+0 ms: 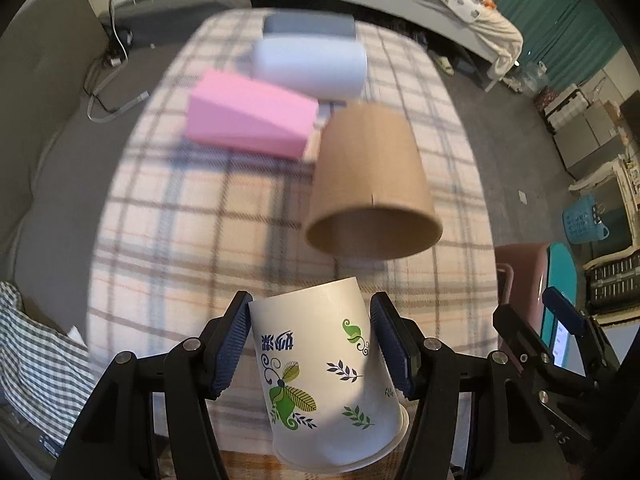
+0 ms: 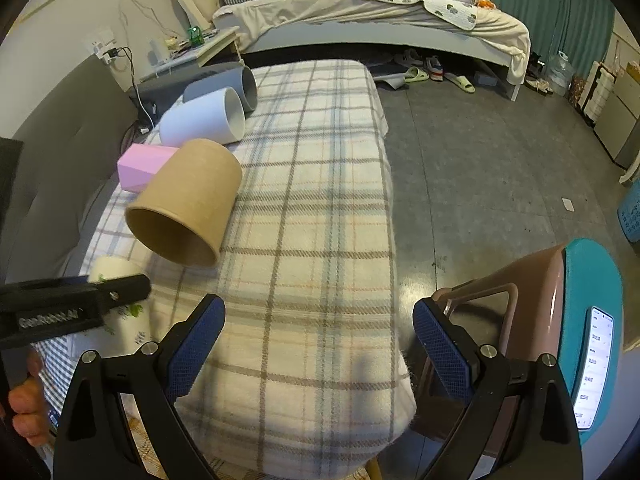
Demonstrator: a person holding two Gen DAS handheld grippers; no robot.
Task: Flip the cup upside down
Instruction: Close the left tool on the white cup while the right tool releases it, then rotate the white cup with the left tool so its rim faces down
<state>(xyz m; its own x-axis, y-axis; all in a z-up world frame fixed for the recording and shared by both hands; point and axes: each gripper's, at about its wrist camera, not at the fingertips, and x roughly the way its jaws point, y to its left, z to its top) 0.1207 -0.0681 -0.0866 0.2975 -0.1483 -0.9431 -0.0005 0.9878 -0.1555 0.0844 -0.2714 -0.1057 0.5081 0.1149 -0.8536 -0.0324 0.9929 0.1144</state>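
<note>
My left gripper (image 1: 310, 338) is shut on a white paper cup (image 1: 320, 376) printed with green leaves. The cup is held above the plaid cloth, base pointing away from me and rim toward me, so the print reads upside down. In the right wrist view the same cup (image 2: 120, 276) shows at the far left behind the left gripper's black body. My right gripper (image 2: 318, 338) is open and empty over the near end of the plaid cloth (image 2: 312, 208).
A brown paper cup (image 1: 372, 184) lies on its side, mouth toward me. Behind it lie a pink box (image 1: 252, 114), a white cup (image 1: 310, 66) and a grey cup (image 2: 236, 84). A brown chair back (image 2: 520, 304) and teal seat stand right.
</note>
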